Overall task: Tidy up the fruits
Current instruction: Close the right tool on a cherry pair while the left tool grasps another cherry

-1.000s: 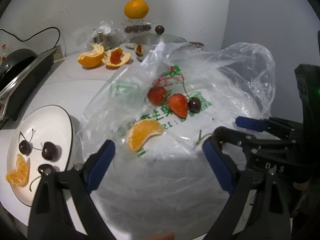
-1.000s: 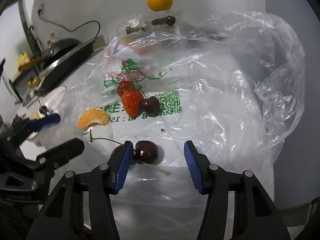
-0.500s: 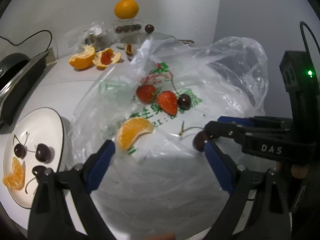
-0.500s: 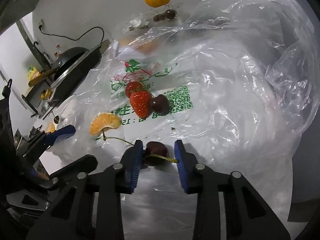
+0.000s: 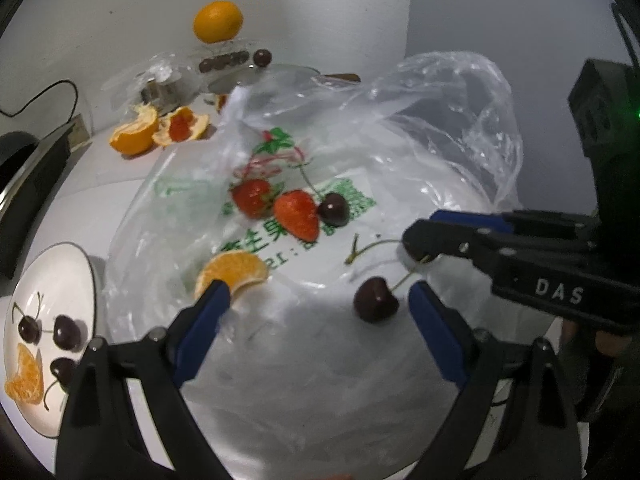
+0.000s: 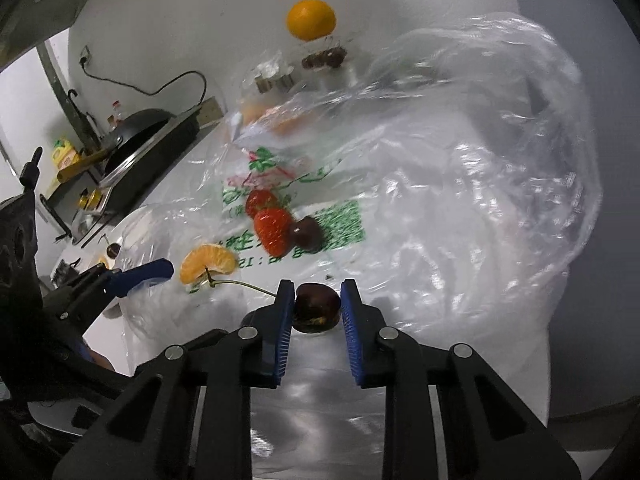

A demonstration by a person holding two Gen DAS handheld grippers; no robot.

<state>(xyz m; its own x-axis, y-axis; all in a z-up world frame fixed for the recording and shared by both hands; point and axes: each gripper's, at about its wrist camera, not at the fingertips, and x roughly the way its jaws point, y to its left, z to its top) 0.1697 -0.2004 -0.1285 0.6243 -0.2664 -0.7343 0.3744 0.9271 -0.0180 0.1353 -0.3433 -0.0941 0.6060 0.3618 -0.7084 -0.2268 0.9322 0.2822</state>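
In the right wrist view my right gripper [image 6: 316, 304] is shut on a dark cherry [image 6: 316, 306], whose long stem trails left. The left wrist view shows a dark cherry [image 5: 376, 304] just below the right gripper [image 5: 416, 234], its stem reaching up to the tips; I cannot tell if it is the gripped one. My left gripper [image 5: 318, 300] is open over the plastic bag [image 5: 460, 152], its left fingertip at an orange segment [image 5: 236, 270]. Two strawberries [image 5: 296, 216] and another cherry [image 5: 334, 209] lie on the bag.
A white plate [image 5: 80, 272] at the left holds three cherries and an orange segment. Orange peels [image 5: 160, 130] and a whole orange [image 5: 218, 20] on a stand sit at the back. A black pan and stove [image 6: 140, 140] stand at the far left.
The right gripper's jaws have closed onto the cherry. The left gripper has shifted, so the orange segment now sits at its left fingertip and a cherry shows between its fingers.
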